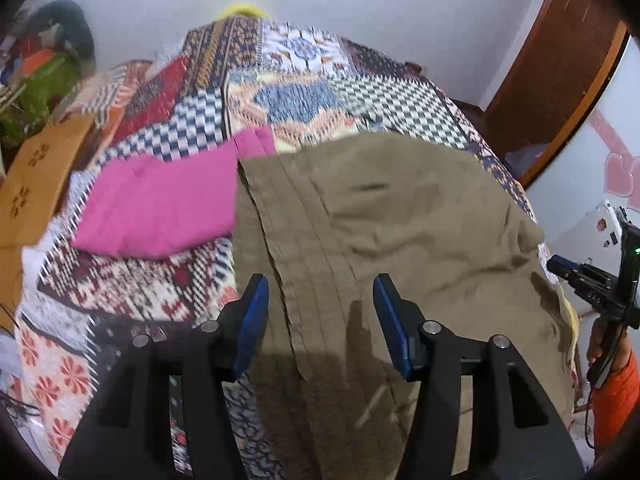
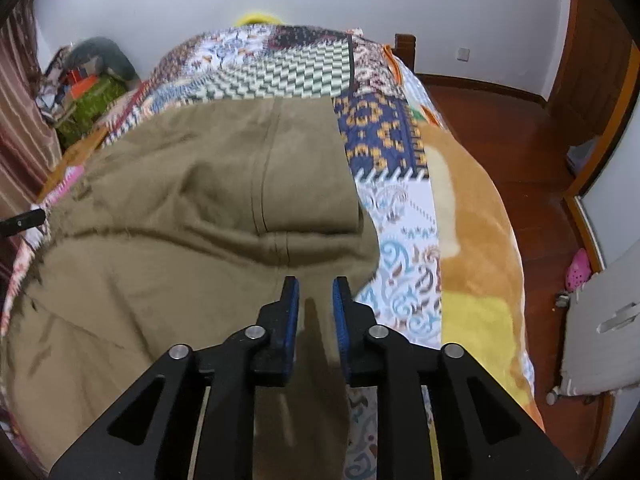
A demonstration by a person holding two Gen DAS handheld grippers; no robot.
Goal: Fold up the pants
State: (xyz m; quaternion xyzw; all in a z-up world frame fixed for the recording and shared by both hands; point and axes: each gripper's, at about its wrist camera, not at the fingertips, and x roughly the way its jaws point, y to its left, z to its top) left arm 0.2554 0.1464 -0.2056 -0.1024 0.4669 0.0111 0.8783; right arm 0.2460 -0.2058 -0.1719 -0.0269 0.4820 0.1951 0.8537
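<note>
Olive-brown pants [image 1: 400, 220] lie folded over on a patchwork bedspread [image 1: 288, 92]. My left gripper [image 1: 320, 292] is open above the pants' left seam edge, nothing between its blue pads. In the right wrist view the pants [image 2: 180, 208] show a folded-over layer with its edge across the middle. My right gripper [image 2: 316, 292] hovers over the pants' lower right part with a narrow gap between its jaws, holding nothing. The right gripper also shows in the left wrist view [image 1: 600, 280] at the far right, held in a hand.
A folded pink garment [image 1: 160, 208] lies left of the pants. A tan cloth [image 1: 32, 188] and a clutter pile [image 1: 44, 80] sit at the left. An orange-yellow blanket [image 2: 472, 248] lies along the bed's right edge, above a wooden floor [image 2: 520, 140]. A grey object [image 2: 600, 320] stands on the floor.
</note>
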